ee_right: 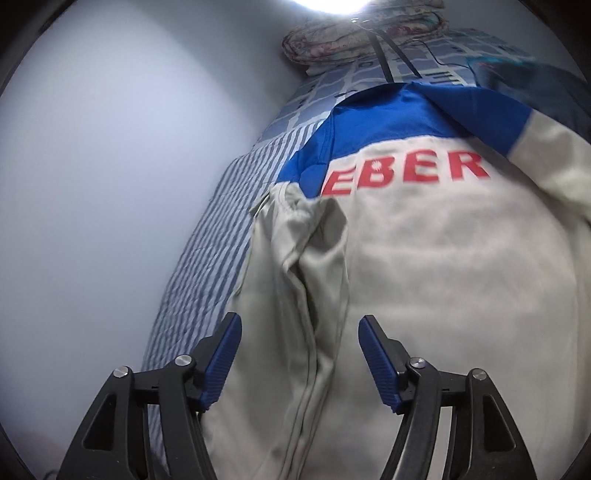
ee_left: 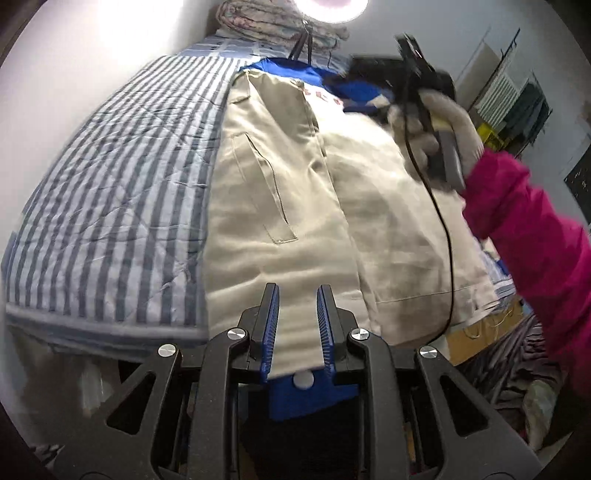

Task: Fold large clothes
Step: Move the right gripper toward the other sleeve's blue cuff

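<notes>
A beige jacket [ee_left: 295, 192] with a blue yoke and red letters lies spread on a bed with a blue-and-white striped quilt [ee_left: 110, 192]. My left gripper [ee_left: 297, 291] is at the jacket's near hem, shut on a strip of beige cloth that fills the gap between its blue pads. In the right wrist view the jacket [ee_right: 443, 277] lies back up, with one side panel folded over it. My right gripper [ee_right: 300, 321] hovers over that fold, open, with nothing between its fingers. A gloved hand [ee_left: 436, 122] with a pink sleeve [ee_left: 524, 221] holds it above the jacket's far right part.
A folded floral quilt [ee_right: 354, 33] lies at the head of the bed against the white wall [ee_right: 129, 166]. A black cable [ee_left: 447, 240] hangs from the right gripper across the jacket. A cardboard box [ee_left: 476, 336], a rack and clutter stand right of the bed.
</notes>
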`<state>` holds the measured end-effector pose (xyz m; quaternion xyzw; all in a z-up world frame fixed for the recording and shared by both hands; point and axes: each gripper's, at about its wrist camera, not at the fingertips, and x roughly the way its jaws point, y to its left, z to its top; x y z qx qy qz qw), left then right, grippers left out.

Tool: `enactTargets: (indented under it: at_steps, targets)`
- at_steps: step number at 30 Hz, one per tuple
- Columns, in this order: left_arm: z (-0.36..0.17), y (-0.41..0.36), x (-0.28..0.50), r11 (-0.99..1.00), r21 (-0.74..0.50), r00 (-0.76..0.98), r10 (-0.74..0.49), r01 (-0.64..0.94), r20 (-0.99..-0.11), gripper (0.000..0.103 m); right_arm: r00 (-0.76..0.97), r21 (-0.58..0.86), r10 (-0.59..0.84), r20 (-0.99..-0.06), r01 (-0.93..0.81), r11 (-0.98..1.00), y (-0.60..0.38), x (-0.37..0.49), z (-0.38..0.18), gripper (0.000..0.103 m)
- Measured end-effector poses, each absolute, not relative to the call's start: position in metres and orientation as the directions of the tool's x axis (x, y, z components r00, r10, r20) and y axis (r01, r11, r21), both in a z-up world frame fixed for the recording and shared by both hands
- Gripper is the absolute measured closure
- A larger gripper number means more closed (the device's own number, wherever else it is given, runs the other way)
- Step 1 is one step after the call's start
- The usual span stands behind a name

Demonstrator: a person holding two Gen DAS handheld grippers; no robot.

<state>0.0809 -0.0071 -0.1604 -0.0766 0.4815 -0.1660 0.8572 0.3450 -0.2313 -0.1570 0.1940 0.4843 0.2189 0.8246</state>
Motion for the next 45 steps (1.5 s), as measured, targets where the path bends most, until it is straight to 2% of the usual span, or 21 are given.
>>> enactTargets:
  at_steps: [7,8,11,13,16,20,23,25,27,28,32,37,41,45]
  targets:
    - [-0.196,-0.020,0.092,0.930,-0.292,0.389,-0.359,0.222,-0.848,0.083,0.410,0.533,0.540,-0.735,-0.143,0.834,-0.213,0.399,-0.179,0.033]
    - [-0.199,-0.021,0.092,0.931,-0.286,0.381,-0.355,0.227,-0.853,0.083,0.404,0.526,0.534,-0.743,-0.141,0.839,-0.209,0.406,-0.183,0.036]
    - [-0.205,-0.026,0.091,0.930,-0.273,0.371,-0.350,0.246,-0.860,0.083,0.378,0.539,0.550,-0.745,-0.143,0.830,-0.204,0.419,-0.188,0.088]
    - [-0.207,-0.026,0.091,0.927,-0.281,0.366,-0.358,0.246,-0.859,0.083,0.385,0.508,0.529,-0.756,-0.165,0.846,-0.200,0.423,-0.184,0.096]
    - [-0.211,-0.028,0.092,0.925,-0.287,0.361,-0.363,0.248,-0.859,0.083,0.428,0.368,0.428,-0.796,-0.219,0.904,-0.193,0.428,-0.180,0.103]
    - [-0.214,-0.033,0.092,0.926,-0.266,0.370,-0.353,0.267,-0.860,0.083,0.406,0.292,0.352,-0.844,-0.203,0.935,-0.188,0.437,-0.212,0.103]
    - [-0.215,-0.036,0.091,0.927,-0.255,0.376,-0.347,0.274,-0.859,0.083,0.430,0.224,0.310,-0.848,-0.240,0.945,-0.179,0.434,-0.208,0.101]
    - [-0.214,-0.038,0.089,0.926,-0.255,0.380,-0.349,0.278,-0.856,0.083,0.429,0.232,0.314,-0.847,-0.233,0.944,-0.182,0.433,-0.199,0.098]
    - [-0.207,-0.035,0.084,0.915,-0.287,0.382,-0.382,0.283,-0.842,0.083,0.465,0.256,0.330,-0.822,-0.217,0.942,-0.191,0.429,-0.183,0.077]
    - [-0.202,-0.029,0.081,0.911,-0.302,0.389,-0.396,0.281,-0.832,0.083,0.494,0.267,0.337,-0.801,-0.209,0.941,-0.199,0.422,-0.170,0.075]
    - [-0.177,-0.001,0.071,0.924,-0.310,0.475,-0.381,0.224,-0.793,0.083,0.532,0.352,0.401,-0.746,-0.197,0.915,-0.228,0.388,-0.134,0.074]
    - [-0.158,0.044,0.070,0.917,-0.385,0.537,-0.378,0.104,-0.754,0.083,0.561,0.366,0.439,-0.702,-0.244,0.898,-0.256,0.322,-0.093,0.072]
    - [-0.164,0.035,0.075,0.905,-0.401,0.507,-0.413,0.138,-0.756,0.083,0.574,0.370,0.444,-0.688,-0.249,0.895,-0.278,0.277,-0.075,0.071]
    - [-0.189,-0.003,0.076,0.909,-0.351,0.410,-0.415,0.224,-0.813,0.083,0.593,0.362,0.419,-0.688,-0.220,0.906,-0.303,0.242,-0.066,0.071]
